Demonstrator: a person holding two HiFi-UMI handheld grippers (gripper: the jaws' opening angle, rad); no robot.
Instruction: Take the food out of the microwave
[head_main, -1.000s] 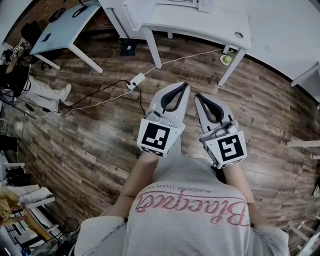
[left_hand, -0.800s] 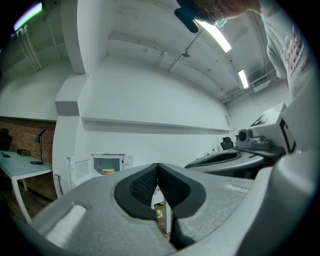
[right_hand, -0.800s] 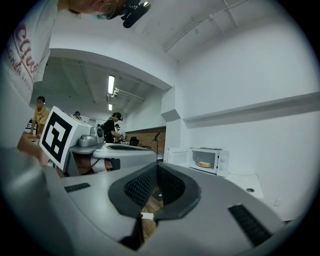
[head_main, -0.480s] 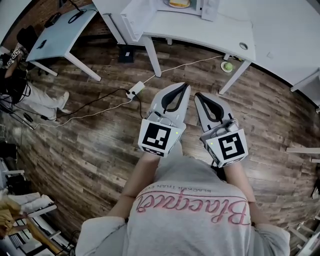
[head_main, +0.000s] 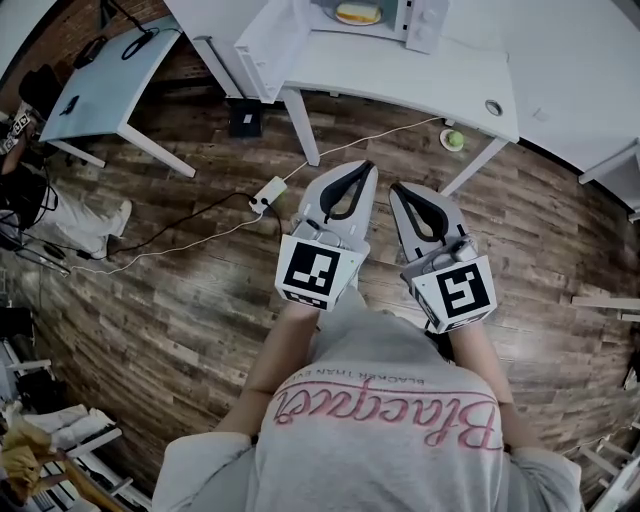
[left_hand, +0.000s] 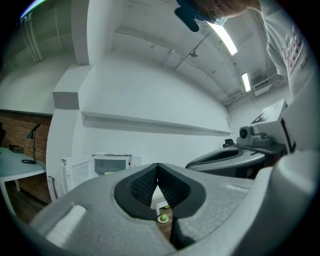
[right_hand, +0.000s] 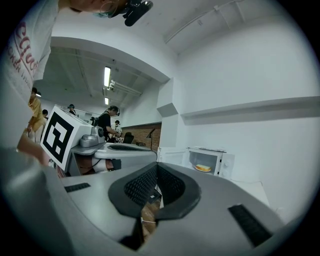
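A white microwave (head_main: 375, 18) stands on a white table (head_main: 420, 80) at the top of the head view, its door (head_main: 268, 42) swung open to the left. Inside lies the yellowish food (head_main: 357, 13) on a plate. My left gripper (head_main: 366, 168) and right gripper (head_main: 394, 190) are held side by side, level, over the wooden floor, well short of the table. Both have their jaws closed with nothing between them. The right gripper view shows the microwave (right_hand: 210, 161) and the food (right_hand: 202, 168) beyond the right gripper (right_hand: 157, 164). The left gripper view shows the microwave (left_hand: 112, 164) beyond the left gripper (left_hand: 157, 166).
A power strip (head_main: 268, 190) with cables lies on the floor ahead on the left. A green ball on a small dish (head_main: 453, 140) sits by a table leg. A pale blue desk (head_main: 105, 65) stands at the far left, with a seated person's legs (head_main: 75, 225) nearby.
The table and microwave have slid down into the head view, and the food inside now shows. Both grippers kept their side-by-side pose and stayed shut.
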